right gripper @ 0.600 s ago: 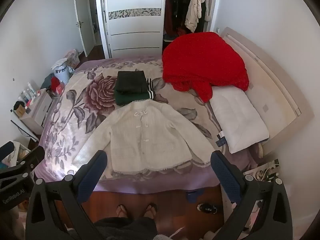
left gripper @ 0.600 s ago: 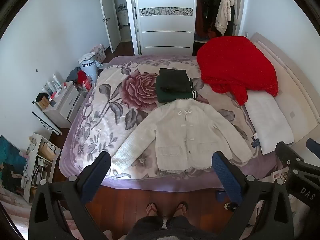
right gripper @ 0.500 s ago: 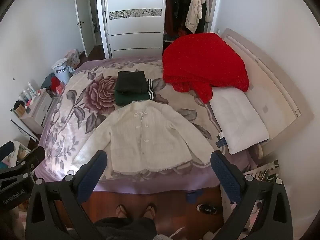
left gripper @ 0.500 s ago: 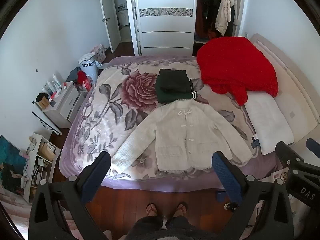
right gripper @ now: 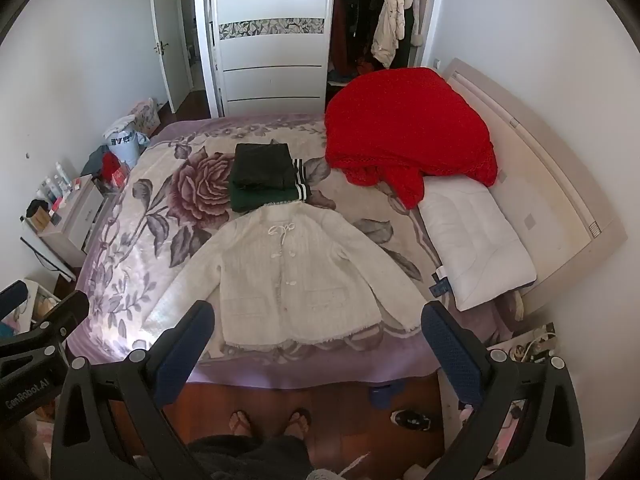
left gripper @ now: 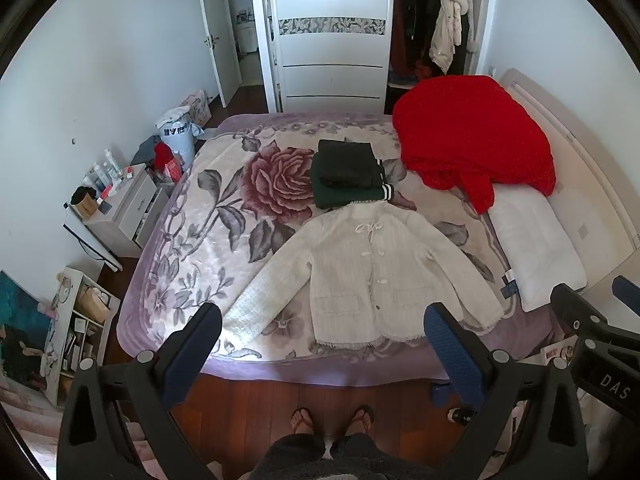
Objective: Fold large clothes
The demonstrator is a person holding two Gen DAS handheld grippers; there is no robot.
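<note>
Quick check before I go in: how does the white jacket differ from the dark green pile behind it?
The white jacket lies spread flat, sleeves out, unfolded; the dark green pile is already folded compact. The jacket lies nearer the bed's foot edge, the pile farther in, at its collar. Both rest on the floral blanket.

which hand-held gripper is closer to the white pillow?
Right. The right hand-held gripper hangs off the bed's near edge, toward the white quilted pillow; the left hand-held gripper is farther left.

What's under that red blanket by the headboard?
The red blanket lies heaped on the bed; one corner drapes over the top of the white pillow. The floral cover runs under its near edge. Whatever else it hides cannot be seen.
</note>
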